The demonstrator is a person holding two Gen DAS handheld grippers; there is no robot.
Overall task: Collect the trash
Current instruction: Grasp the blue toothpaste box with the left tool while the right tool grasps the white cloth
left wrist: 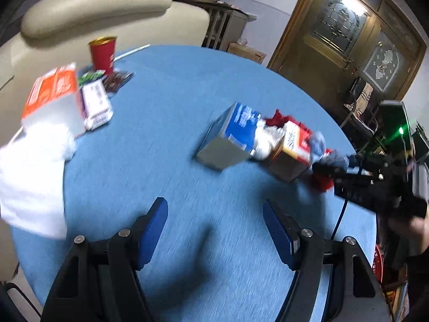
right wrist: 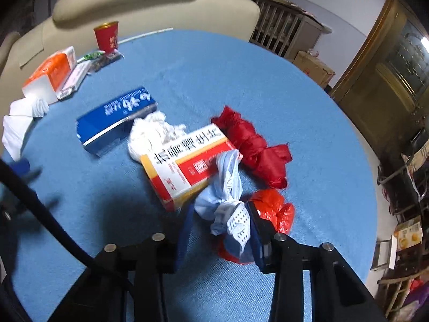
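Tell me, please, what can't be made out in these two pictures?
- Orange box: lettering smeared by motion blur, left wrist view.
- Red plastic bag: partly hidden behind the crumpled blue mask and right gripper, right wrist view.
- White tissue: cut off by the left wrist view's left edge.

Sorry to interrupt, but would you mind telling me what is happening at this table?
A person is clearing trash off a blue table with two handheld grippers. The right gripper has closed on a crumpled face mask beside a red-and-yellow box. The left gripper hangs open over bare cloth, holding nothing.
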